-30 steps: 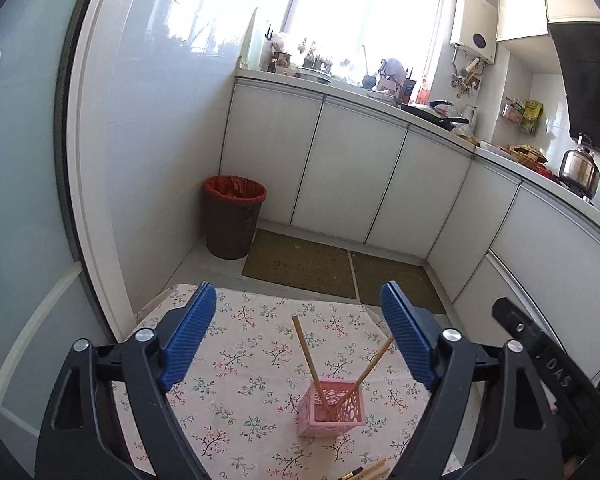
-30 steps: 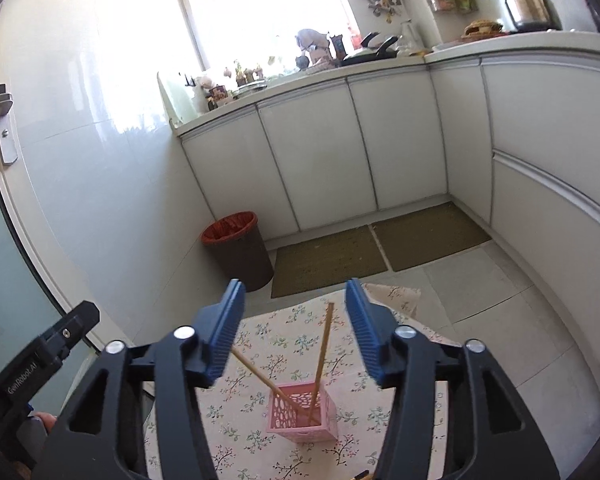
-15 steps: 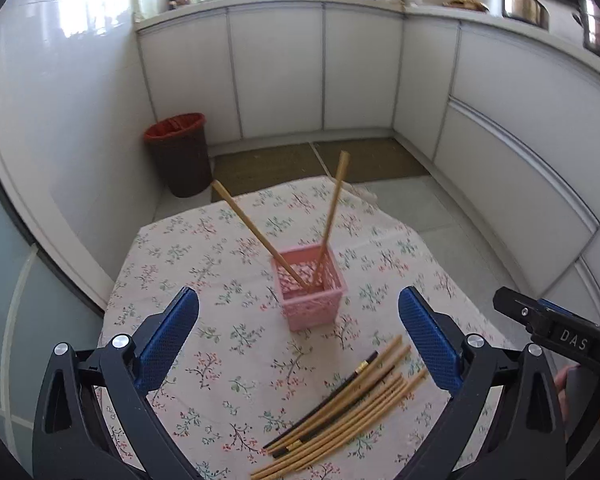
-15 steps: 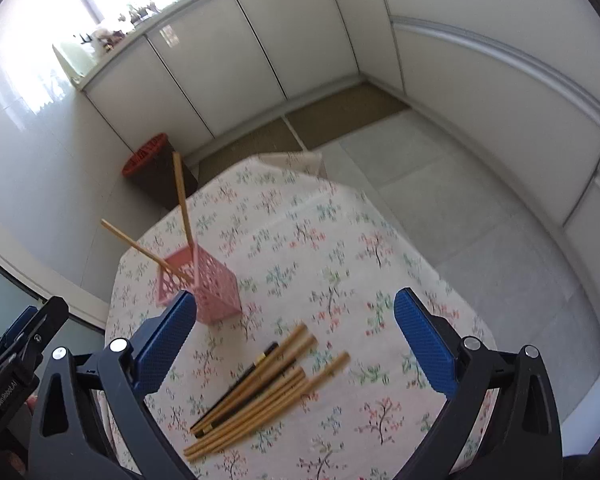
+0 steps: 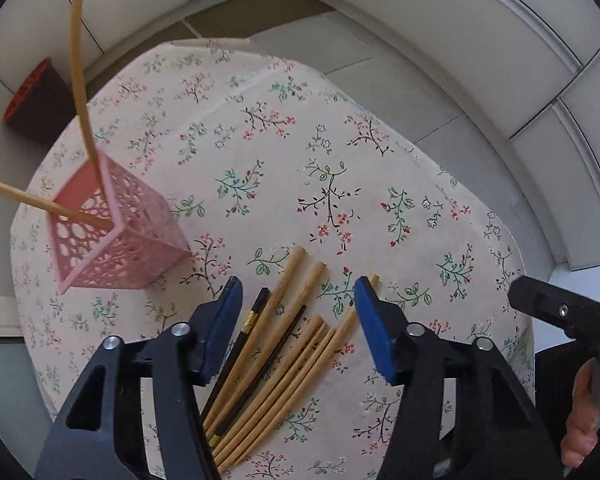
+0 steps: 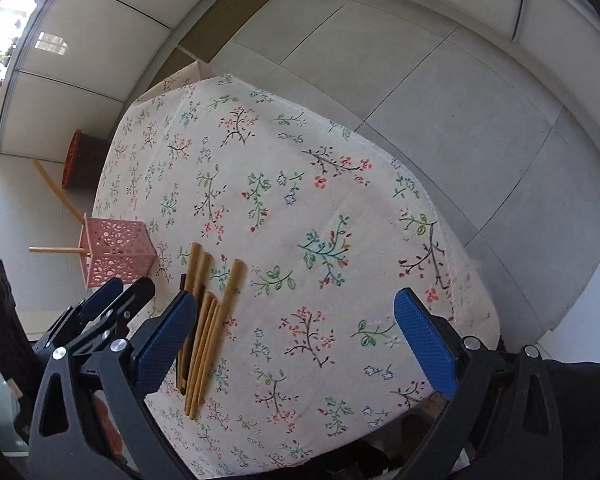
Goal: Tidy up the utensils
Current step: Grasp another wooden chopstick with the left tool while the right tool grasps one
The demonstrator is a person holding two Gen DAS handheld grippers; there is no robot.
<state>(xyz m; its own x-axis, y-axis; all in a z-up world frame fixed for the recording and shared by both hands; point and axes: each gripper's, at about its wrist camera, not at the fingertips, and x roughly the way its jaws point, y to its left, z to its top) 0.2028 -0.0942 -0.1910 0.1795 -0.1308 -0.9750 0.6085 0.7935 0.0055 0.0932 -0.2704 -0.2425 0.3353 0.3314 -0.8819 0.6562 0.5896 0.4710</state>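
A pink lattice basket [image 5: 112,236] [image 6: 116,252] stands on the floral tablecloth [image 5: 332,152] with two wooden chopsticks [image 5: 82,92] leaning out of it. A pile of loose chopsticks [image 5: 296,360] [image 6: 208,320], mostly wooden with two dark ones, lies beside it. My left gripper [image 5: 298,296] hangs just above the pile, pointing steeply down. Its jaws are closing with the chopsticks between them, and the pads touch nothing. My right gripper [image 6: 294,308] stands wide open over the cloth right of the pile, with only its left pad [image 6: 168,336] near the sticks.
A red-lined waste bin [image 5: 32,104] [image 6: 80,160] stands on the floor beyond the table. White cabinets [image 5: 480,40] curve around the tiled floor [image 6: 440,92]. The right gripper's body [image 5: 560,312] and a hand [image 5: 580,420] show at the right edge of the left wrist view.
Both grippers came down and tipped from facing the kitchen to looking down at the table. The left one's jaws narrowed over the chopstick pile. The right one's jaws widened early on.
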